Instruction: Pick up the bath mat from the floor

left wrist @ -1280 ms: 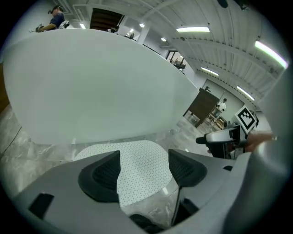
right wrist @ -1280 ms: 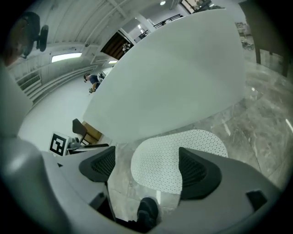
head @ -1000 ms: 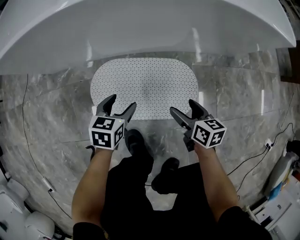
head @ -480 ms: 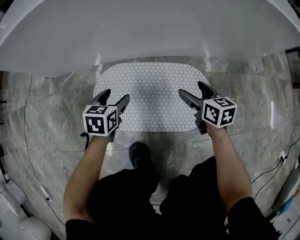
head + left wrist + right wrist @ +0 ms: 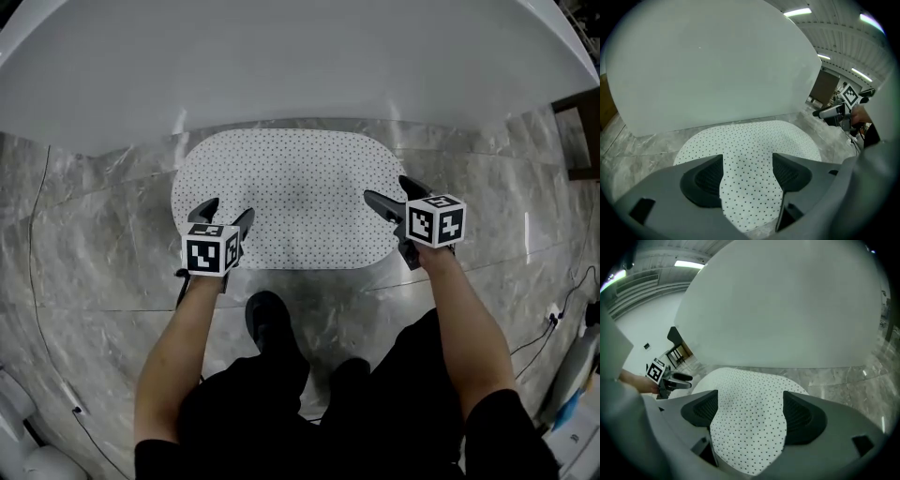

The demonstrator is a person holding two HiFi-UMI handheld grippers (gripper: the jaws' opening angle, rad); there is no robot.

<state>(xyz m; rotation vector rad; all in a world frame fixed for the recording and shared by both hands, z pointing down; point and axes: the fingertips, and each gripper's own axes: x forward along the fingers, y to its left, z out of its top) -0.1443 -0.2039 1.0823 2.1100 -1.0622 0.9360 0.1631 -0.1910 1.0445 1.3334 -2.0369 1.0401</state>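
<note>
One bath mat (image 5: 286, 197), frame centre. Two grippers at its edges: left gripper (image 5: 228, 208) lower left, right gripper (image 5: 387, 188) right. Both wide, empty.

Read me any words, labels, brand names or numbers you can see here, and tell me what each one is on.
No readable text in any view.
Left gripper and right gripper: black-and-white coded squares on their cubes, no letters or digits.
Bath mat: small dark dots only, no label showing.
Bathtub: plain white, no brand mark visible.
</note>
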